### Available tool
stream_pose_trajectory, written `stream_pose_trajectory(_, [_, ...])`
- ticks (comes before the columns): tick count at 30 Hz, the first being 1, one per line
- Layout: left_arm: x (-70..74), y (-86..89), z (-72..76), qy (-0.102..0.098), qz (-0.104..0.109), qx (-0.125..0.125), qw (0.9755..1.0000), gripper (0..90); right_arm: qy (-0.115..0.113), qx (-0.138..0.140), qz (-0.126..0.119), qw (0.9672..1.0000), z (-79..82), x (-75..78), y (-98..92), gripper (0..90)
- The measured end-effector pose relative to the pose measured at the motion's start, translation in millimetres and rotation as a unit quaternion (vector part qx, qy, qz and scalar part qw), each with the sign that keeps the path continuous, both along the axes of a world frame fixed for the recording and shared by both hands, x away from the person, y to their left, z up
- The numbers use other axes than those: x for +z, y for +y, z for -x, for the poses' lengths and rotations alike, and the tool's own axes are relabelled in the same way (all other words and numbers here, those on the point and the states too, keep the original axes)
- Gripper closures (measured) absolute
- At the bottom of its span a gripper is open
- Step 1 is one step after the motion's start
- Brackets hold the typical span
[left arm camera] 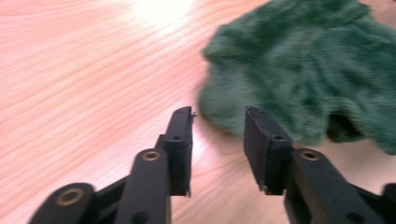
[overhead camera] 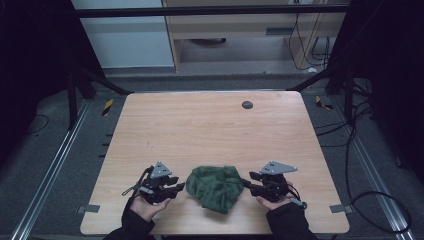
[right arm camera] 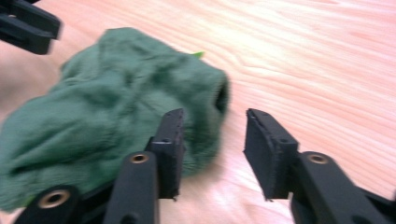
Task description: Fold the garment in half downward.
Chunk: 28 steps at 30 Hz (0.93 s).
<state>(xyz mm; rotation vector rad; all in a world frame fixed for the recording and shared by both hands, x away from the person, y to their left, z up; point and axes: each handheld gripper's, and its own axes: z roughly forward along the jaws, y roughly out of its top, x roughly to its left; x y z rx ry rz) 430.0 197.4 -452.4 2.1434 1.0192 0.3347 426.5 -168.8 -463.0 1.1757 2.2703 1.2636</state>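
Note:
A crumpled dark green cloth lies near the table's front edge, between the two grippers. My left gripper sits just left of it, held in a hand, jaws open and pointing at the cloth's edge. In the left gripper view its gripper has bare wood in the gap. My right gripper sits just right of the cloth, open too. In the right gripper view its gripper stands beside the cloth, the left jaw overlapping the fabric; nothing is gripped.
The wooden table stretches bare behind the cloth. A small dark round grommet sits near the far edge. Black frame bars and cables surround the table on the floor. The other gripper's jaw shows beyond the cloth.

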Motion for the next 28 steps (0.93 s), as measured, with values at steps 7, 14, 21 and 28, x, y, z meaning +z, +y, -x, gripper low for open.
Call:
stream_pose_trajectory(7, [-4.5,21.9,-6.3,-0.009,-0.002,0.041,0.9991,45.3,0.009,-0.04,0.009,0.9991,-7.1,-6.0,-16.4,38.3])
stream_pose_trajectory(14, [-9.1,39.3,-10.4,-0.008,0.001,0.059,0.9982,37.6,0.012,-0.068,0.015,0.9975,-12.4,-10.1,-30.7,30.4])
stream_pose_trajectory(21, [-12.9,57.3,-13.4,-0.014,-0.002,0.077,0.9969,34.7,0.017,-0.094,0.022,0.9952,-16.5,-13.3,-44.9,25.6])
stream_pose_trajectory(28, [-14.0,71.8,-16.2,-0.022,-0.006,0.092,0.9955,32.6,0.018,-0.113,0.026,0.993,-19.1,-15.0,-55.0,21.9])
